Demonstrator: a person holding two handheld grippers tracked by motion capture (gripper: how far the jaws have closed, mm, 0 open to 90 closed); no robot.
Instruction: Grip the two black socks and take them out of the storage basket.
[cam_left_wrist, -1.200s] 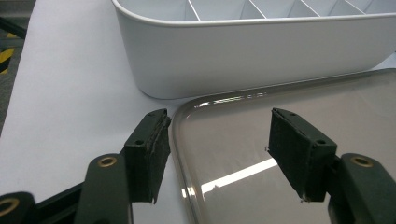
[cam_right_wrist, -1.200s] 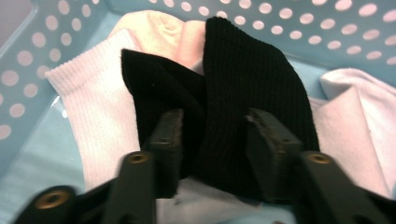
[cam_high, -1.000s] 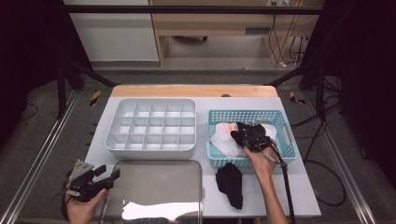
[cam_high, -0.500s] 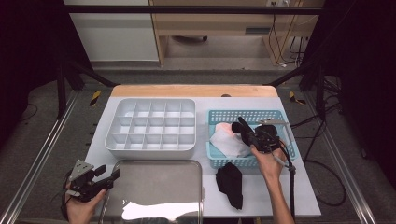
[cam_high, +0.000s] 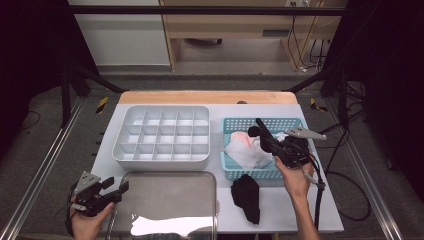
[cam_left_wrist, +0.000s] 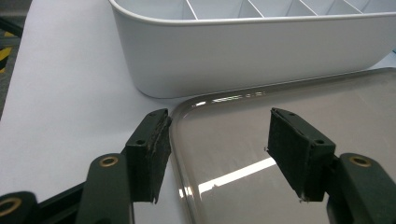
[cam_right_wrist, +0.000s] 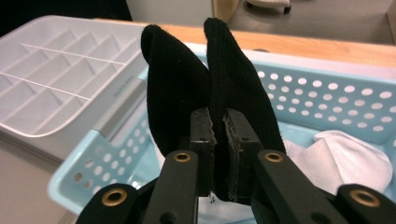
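The right claw (cam_right_wrist: 218, 140) pinches a folded black sock (cam_right_wrist: 205, 79), held above the blue basket (cam_high: 235, 172) of white socks (cam_high: 245, 152). The left claw (cam_left_wrist: 217, 154) gapes empty over the metal tray's (cam_left_wrist: 233, 140) corner, beside the white divided organizer (cam_left_wrist: 252, 51) on the counter (cam_left_wrist: 60, 93).

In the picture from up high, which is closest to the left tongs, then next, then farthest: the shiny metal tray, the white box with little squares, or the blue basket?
From the left tongs, at the table's near left corner:
1. The metal tray, right beside them, at the table's near edge.
2. The white divided box, behind the tray.
3. The blue basket, away on the right side.
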